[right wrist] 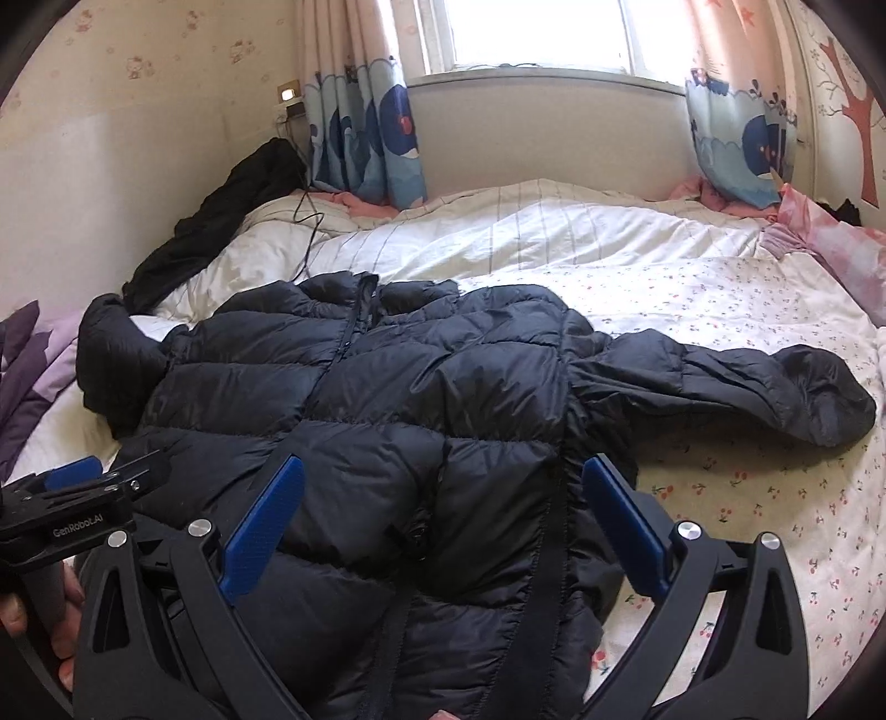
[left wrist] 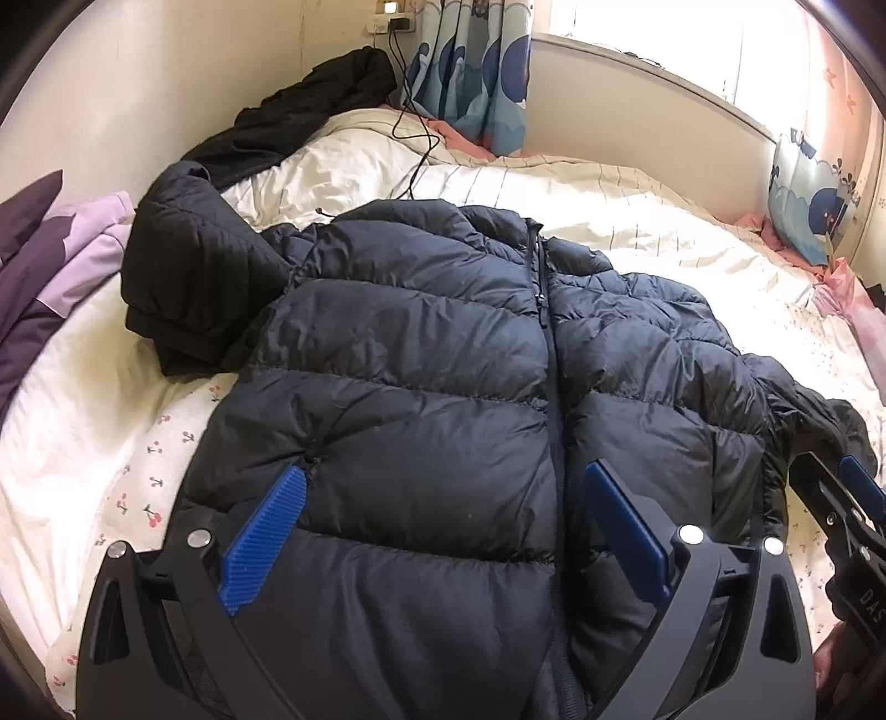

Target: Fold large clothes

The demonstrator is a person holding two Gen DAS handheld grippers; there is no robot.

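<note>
Black puffer jacket point(right wrist: 387, 399) lies zipped on the bed point(right wrist: 747, 498), one sleeve point(right wrist: 747, 387) toward open floral sheet. Left gripper point(left wrist: 443, 504) and right gripper point(right wrist: 443, 498): jaws spread above the hem, which is cut off below.

We see our left gripper point(left wrist: 443, 520) and right gripper point(right wrist: 443, 509): black curved frames, bumpy blue pads point(left wrist: 266, 531), shiny round silver screws point(right wrist: 688, 530), and white letters on one black side.

Daylight glares through the window point(right wrist: 540, 33) (blown out), fisheye edges darkly vignetted.
</note>
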